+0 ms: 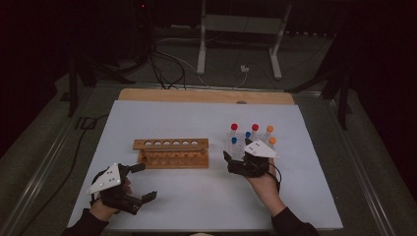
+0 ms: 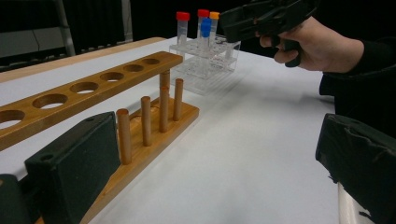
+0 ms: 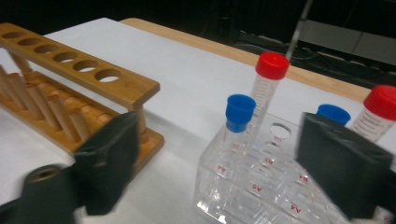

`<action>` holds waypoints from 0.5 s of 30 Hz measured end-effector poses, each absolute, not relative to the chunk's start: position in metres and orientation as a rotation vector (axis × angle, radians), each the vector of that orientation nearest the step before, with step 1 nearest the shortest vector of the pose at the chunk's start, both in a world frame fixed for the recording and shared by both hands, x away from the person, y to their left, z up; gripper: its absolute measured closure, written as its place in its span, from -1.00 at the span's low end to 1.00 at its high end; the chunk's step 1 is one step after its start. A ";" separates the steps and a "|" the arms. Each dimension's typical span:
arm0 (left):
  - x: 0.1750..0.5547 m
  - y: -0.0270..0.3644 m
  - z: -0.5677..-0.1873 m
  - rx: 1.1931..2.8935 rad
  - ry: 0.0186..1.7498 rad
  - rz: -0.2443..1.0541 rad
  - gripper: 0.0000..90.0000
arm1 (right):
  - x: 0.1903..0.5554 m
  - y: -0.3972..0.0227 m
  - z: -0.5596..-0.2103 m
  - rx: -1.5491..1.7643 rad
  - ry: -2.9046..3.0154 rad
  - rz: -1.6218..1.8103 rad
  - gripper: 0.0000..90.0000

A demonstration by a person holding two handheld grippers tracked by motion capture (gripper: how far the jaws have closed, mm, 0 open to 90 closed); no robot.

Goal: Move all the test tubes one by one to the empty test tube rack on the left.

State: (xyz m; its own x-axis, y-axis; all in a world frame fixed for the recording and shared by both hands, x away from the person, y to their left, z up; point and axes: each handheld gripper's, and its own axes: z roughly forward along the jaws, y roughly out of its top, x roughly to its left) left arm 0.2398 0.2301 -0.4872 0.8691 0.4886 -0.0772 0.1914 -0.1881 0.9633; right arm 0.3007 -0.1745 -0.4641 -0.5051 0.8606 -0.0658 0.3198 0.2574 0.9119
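R gripper (image 3: pixel 219 172) jaws apart, holding nothing, at blue-capped tube (image 3: pixel 237 122) in clear rack (image 3: pixel 261 196). I'd centre, then clamp below cap. L gripper (image 1: pixel 132 183) released, idle.

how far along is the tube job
Nothing looks done yet: every hole of the wooden rack is empty, and the capped tubes sit in the clear rack. In hand: the right gripper, open, is at the nearest blue-capped tube. The left gripper waits open. No tube has left the clear rack.
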 end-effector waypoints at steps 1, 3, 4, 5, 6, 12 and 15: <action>0.240 0.230 -0.487 1.766 0.519 0.289 -0.99 | 0.301 -0.174 -0.465 1.070 1.965 1.217 -0.63; 0.240 0.230 -0.487 1.766 0.519 0.289 -0.99 | 0.302 -0.174 -0.465 1.089 1.957 1.208 -0.52; 0.240 0.230 -0.487 1.766 0.519 0.288 -0.99 | 0.303 -0.175 -0.466 1.095 1.962 1.206 -0.48; 0.240 0.230 -0.487 1.766 0.519 0.289 -0.99 | 0.303 -0.175 -0.466 1.101 1.962 1.196 -0.43; 0.240 0.230 -0.487 1.766 0.518 0.289 -0.99 | 0.304 -0.175 -0.467 1.106 1.958 1.187 -0.36; 0.240 0.230 -0.487 1.766 0.520 0.287 -0.99 | 0.307 -0.174 -0.470 1.138 1.961 1.153 -0.02; 0.240 0.230 -0.487 1.769 0.519 0.287 -0.99 | 0.309 -0.175 -0.470 1.157 1.957 1.145 0.17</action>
State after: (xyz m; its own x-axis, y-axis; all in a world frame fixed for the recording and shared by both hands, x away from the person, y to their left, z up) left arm 0.2397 0.2297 -0.4875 0.8696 0.4876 -0.0780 0.1931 -0.1904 0.9625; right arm 0.3091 -0.1745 -0.4704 -0.4498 0.8913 -0.0579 0.3863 0.2526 0.8871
